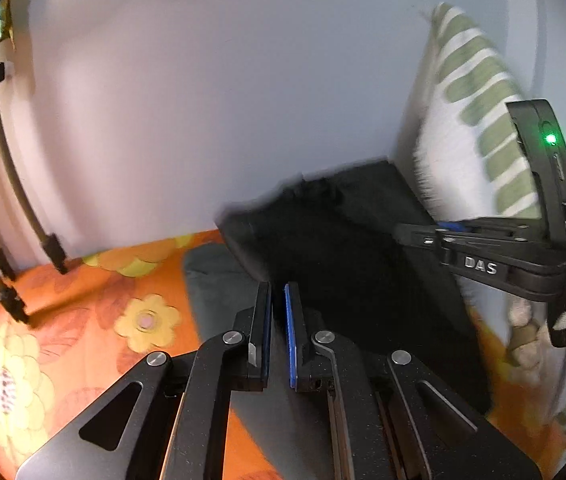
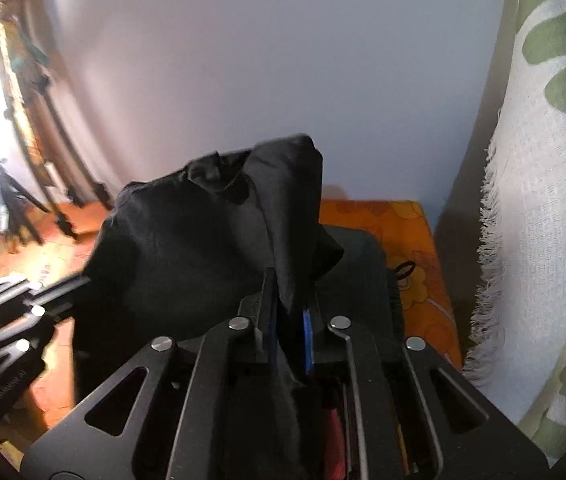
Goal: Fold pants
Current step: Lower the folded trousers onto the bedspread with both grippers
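The black pants (image 2: 203,240) hang bunched over the right gripper (image 2: 289,312), a fold of cloth between its fingers, which stand narrowly apart with a visible gap; the rest lies on the orange flowered bed cover (image 1: 83,320). The left gripper (image 1: 279,320) is nearly closed on nothing. If that loose hold slackens further, the fold could slip out and collapse unevenly.

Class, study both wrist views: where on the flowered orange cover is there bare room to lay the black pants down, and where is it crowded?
Bare cover lies left of the left tongs, between the tripod legs and the black pants. A smaller strip sits between the pants and the fringed curtain. Crowded: the middle, where both tongs meet the fabric.
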`<action>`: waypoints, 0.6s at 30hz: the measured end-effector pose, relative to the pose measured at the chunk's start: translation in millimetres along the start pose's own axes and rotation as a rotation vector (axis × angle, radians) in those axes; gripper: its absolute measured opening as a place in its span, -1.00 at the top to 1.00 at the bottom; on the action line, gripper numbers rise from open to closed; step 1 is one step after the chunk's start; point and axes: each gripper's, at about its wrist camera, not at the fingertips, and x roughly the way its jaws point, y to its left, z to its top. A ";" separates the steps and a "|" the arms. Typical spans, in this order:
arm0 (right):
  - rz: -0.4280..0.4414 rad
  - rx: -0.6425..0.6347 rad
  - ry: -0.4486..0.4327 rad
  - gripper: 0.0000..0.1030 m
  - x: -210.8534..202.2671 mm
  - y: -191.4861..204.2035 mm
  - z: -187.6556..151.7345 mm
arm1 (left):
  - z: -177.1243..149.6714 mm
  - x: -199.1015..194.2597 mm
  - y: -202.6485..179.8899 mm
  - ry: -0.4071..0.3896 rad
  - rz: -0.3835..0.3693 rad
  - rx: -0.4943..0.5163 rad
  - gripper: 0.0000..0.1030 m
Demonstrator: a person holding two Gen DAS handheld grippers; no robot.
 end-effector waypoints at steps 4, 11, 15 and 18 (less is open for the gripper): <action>-0.112 0.018 0.004 0.60 3.1 -9.1 -0.7 | 3.6 2.9 19.9 0.010 0.031 -0.035 0.90; 0.006 -0.010 -0.056 0.60 -32.8 14.5 -19.1 | -6.1 -14.2 15.6 0.021 -0.005 0.007 0.90; 0.070 -0.056 -0.009 0.60 -31.0 37.2 -39.2 | -20.1 -29.0 -0.3 0.042 -0.054 0.042 0.89; 0.076 -0.072 0.034 0.61 -25.6 42.6 -52.7 | -32.3 -31.5 -14.7 0.079 -0.073 0.078 0.89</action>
